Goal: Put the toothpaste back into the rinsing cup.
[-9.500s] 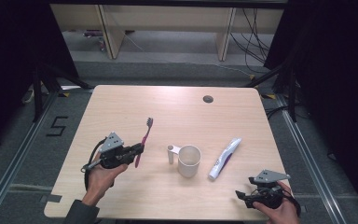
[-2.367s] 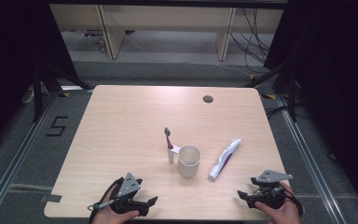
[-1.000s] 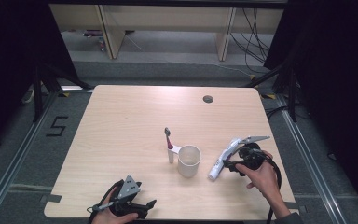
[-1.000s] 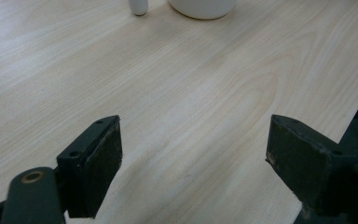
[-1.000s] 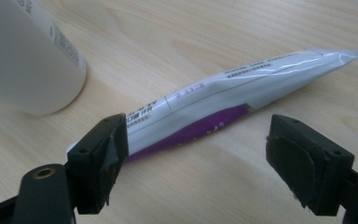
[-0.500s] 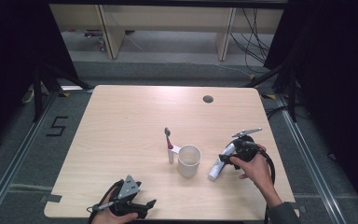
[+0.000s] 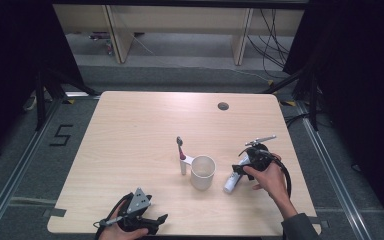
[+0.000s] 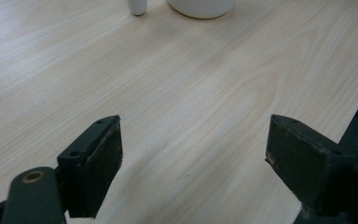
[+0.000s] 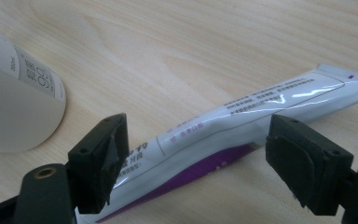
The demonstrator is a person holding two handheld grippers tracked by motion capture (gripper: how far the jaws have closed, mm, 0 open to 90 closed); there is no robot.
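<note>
Right gripper [image 9: 193,161] arrived at the toothpaste tube [image 9: 242,116]
Lower right of the high view: jaws spread astride it, not yet clenched; grasp looked next.

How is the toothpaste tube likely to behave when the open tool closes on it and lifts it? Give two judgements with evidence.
The toothpaste tube looks glossy, so it may slip between the right tool's open jaws. Its body appears soft and flattened toward the crimped end, so it will probably dent under pressure rather than stay stiff. Lying flat on the table, it seems unlikely to roll.
</note>
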